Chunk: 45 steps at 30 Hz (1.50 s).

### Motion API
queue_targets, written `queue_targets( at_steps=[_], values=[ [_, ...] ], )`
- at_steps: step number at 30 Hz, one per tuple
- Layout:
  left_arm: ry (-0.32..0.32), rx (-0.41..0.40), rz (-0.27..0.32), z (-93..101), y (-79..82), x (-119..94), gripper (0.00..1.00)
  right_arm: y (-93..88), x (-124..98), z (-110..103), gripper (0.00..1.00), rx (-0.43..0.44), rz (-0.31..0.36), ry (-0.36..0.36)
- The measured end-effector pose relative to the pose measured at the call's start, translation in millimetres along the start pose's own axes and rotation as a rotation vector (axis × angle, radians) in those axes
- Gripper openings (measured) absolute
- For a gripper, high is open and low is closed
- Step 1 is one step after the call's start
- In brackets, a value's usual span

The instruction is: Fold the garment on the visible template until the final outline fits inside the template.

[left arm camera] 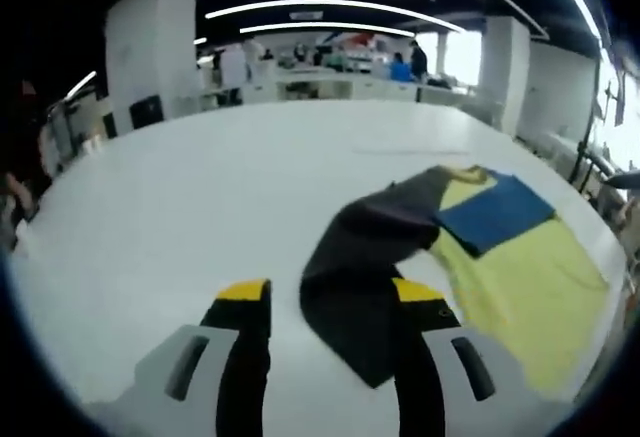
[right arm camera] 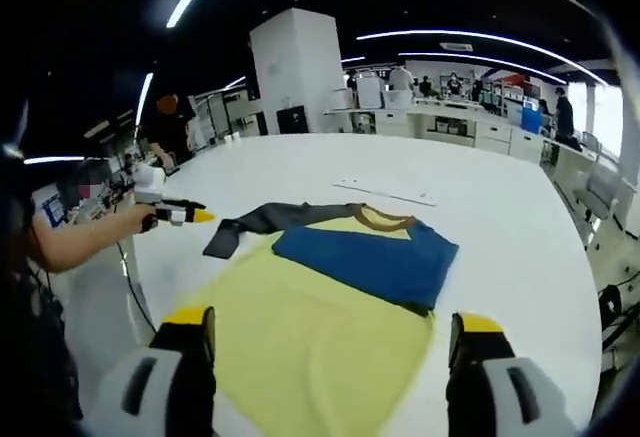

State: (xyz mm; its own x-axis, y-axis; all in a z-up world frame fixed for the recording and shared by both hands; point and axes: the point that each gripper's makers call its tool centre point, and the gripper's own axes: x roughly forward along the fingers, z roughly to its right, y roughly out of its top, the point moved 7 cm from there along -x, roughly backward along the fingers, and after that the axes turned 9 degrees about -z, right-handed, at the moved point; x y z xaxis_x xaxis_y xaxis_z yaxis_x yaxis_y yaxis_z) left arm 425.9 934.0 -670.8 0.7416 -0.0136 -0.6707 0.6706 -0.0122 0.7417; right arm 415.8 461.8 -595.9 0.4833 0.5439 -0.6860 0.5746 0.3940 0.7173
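White table is carrying the half-folded garment, dark sleeve trailing toward nine o'clock, as left gripper and right gripper are hovering wide and empty, likely needing that sleeve folded inward next.

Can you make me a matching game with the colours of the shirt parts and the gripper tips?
Things:
1. Sleeve
2. Big body part of the shirt
3. Folded-over patch
4. Table

Colours:
A. blue
B. white
C. dark grey
D. pale yellow

Pairs: 1-C, 2-D, 3-A, 4-B. The tips of the right gripper are bright yellow.
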Motion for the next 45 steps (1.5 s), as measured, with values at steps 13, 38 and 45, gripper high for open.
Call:
queue_targets(
  at_steps=[13,38,45],
  values=[
    [0.039,0.007,-0.070,-19.0,-11.2,42,0.33,0.2,1,-3,0.99,0.001,-0.028,0.012],
    [0.108,-0.127,-0.036,-15.7,-10.5,50,0.00,-5.8,0,1,0.97,0.034,-0.054,-0.050],
    [0.150,-0.118,0.022,-8.4,-6.0,24,0.00,-8.5,-2,2,0.96,0.044,-0.054,-0.062]
  ],
)
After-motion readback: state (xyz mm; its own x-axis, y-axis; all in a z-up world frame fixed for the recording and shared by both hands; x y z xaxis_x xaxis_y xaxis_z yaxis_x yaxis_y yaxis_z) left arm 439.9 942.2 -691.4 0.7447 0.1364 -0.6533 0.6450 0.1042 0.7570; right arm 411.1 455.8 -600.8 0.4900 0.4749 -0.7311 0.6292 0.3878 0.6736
